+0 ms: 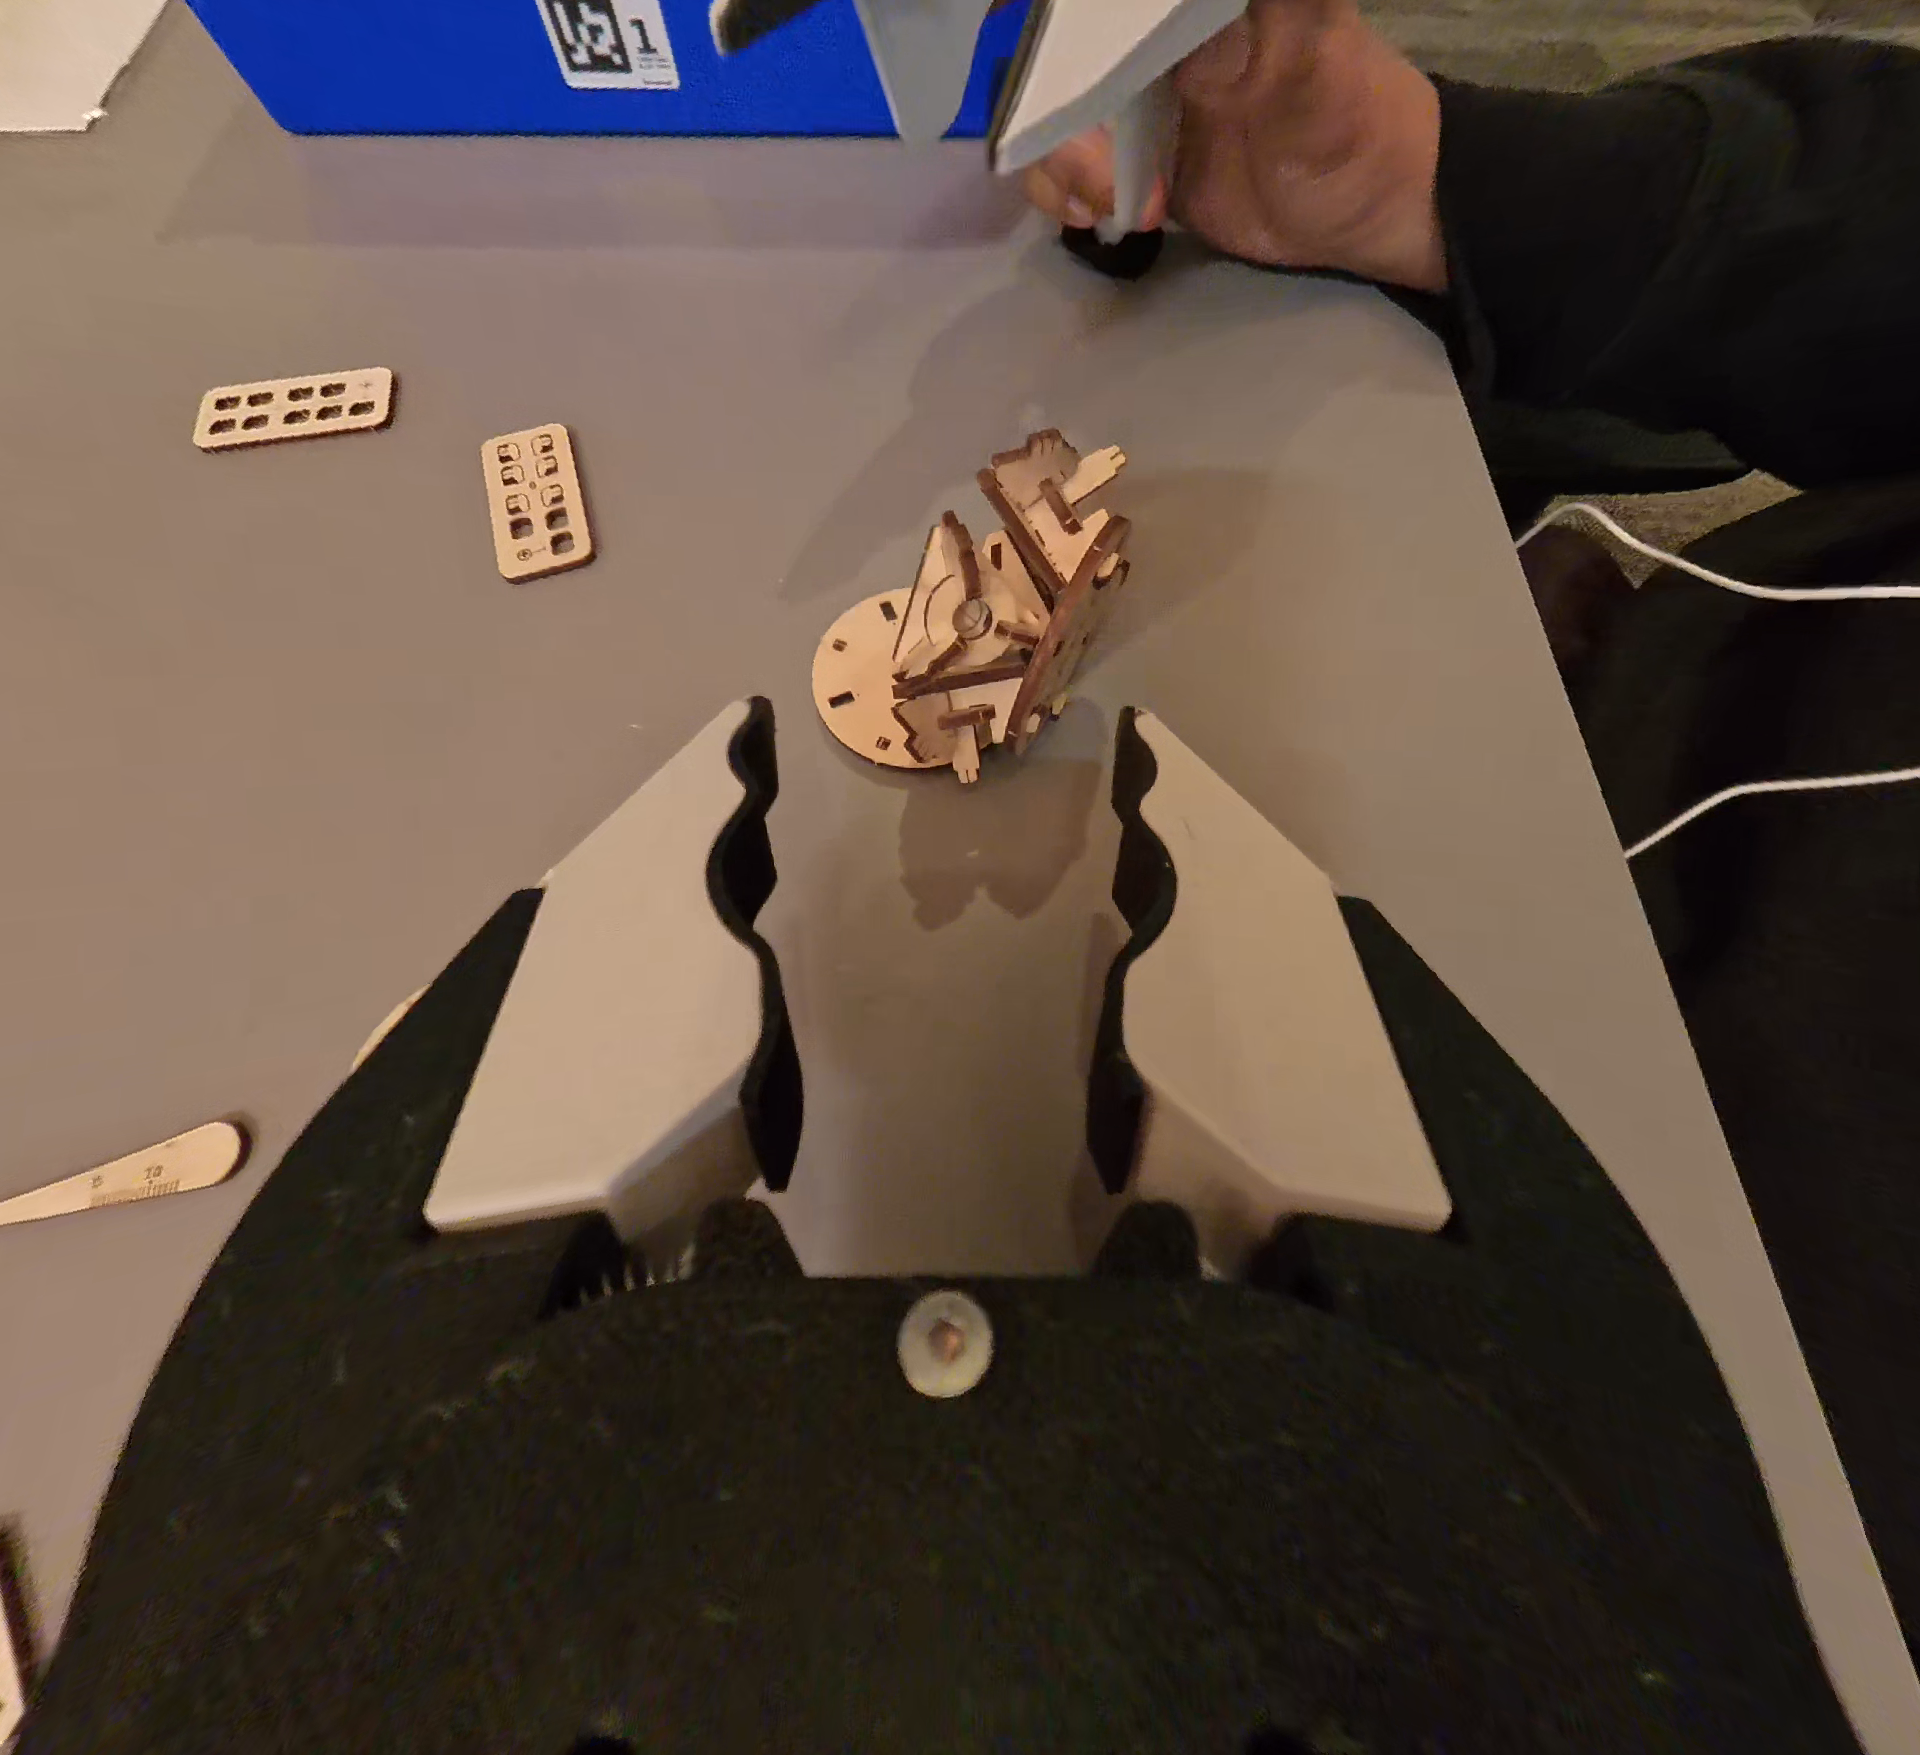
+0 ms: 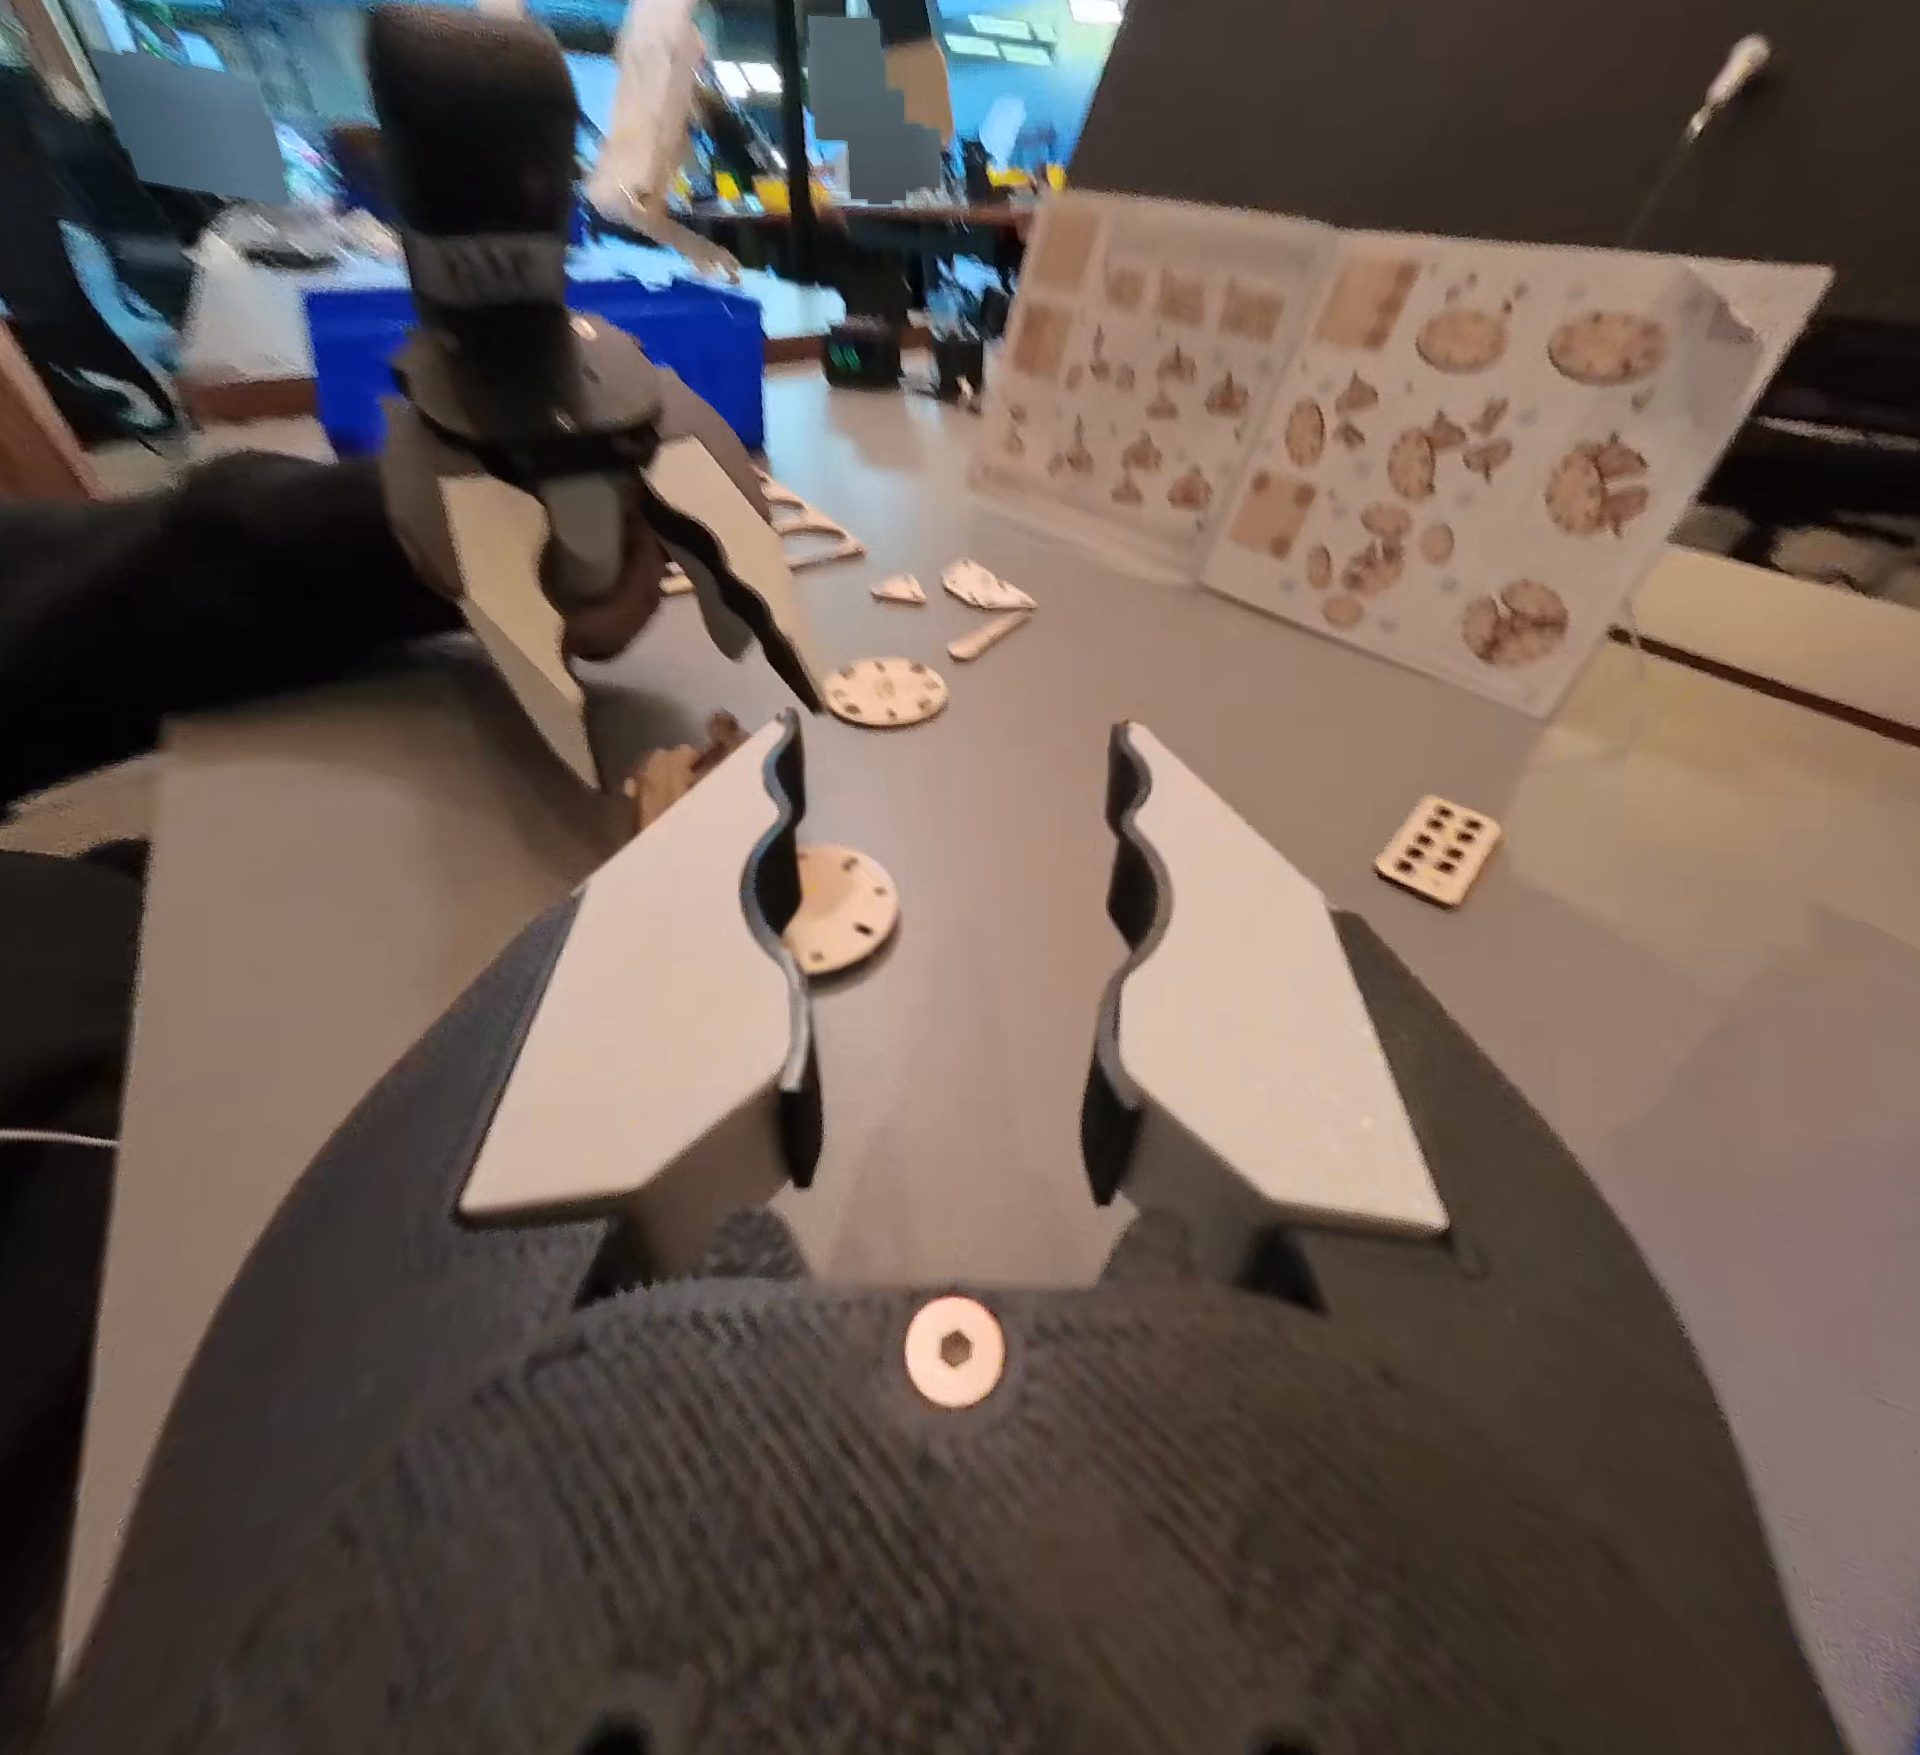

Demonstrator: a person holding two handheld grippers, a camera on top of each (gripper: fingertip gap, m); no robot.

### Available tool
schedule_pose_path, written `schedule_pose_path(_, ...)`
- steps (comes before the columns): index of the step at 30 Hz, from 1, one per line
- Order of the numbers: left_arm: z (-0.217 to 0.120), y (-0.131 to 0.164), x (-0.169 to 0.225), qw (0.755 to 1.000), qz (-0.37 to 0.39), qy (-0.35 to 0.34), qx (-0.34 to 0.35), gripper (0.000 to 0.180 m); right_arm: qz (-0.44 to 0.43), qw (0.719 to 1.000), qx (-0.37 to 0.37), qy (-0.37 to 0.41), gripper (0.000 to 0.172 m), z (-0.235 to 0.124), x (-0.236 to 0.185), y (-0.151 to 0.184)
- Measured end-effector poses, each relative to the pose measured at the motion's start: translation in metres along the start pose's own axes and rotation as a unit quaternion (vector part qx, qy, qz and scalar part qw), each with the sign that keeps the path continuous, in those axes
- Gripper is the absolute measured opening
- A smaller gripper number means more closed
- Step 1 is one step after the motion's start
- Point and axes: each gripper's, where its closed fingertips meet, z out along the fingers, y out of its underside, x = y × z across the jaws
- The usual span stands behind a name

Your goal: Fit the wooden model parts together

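Hovering w/ left gripper (image 1: 943, 718) wide, holding nothing, just near of wooden puzzle assembly (image 1: 977, 614) on grey table (image 1: 416, 770). Lifting right gripper (image 2: 954, 739) wide, bare, above slotted disc (image 2: 844, 910).

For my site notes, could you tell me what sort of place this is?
Probably a shared workshop or lab: a grey table strewn with wooden kit parts, a propped assembly sheet, and cluttered benches behind.
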Motion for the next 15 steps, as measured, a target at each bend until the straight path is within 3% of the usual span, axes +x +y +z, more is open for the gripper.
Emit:
schedule_pose_path(3,0.002,0.004,-0.001,1.0,0.002,-0.008,-0.01,0.062,0.013,0.999,-0.015,-0.041,0.067,0.009,-0.012,0.003)
schedule_pose_path(6,0.001,0.006,-0.007,1.0,-0.014,-0.021,-0.012,0.062,0.032,0.996,-0.044,-0.072,0.09,0.023,-0.024,0.01)
schedule_pose_path(9,-0.004,0.001,-0.007,0.999,-0.031,-0.017,0.007,0.062,0.034,0.988,-0.08,-0.126,0.093,0.034,-0.047,0.018)
schedule_pose_path(11,-0.008,-0.005,-0.003,0.999,-0.032,-0.01,0.024,0.062,0.012,0.984,-0.12,-0.131,0.102,0.037,-0.057,0.031)
schedule_pose_path(15,-0.011,-0.009,0.008,0.999,-0.007,-0.022,0.037,0.062,-0.028,0.981,-0.149,-0.125,0.098,0.033,-0.07,0.042)
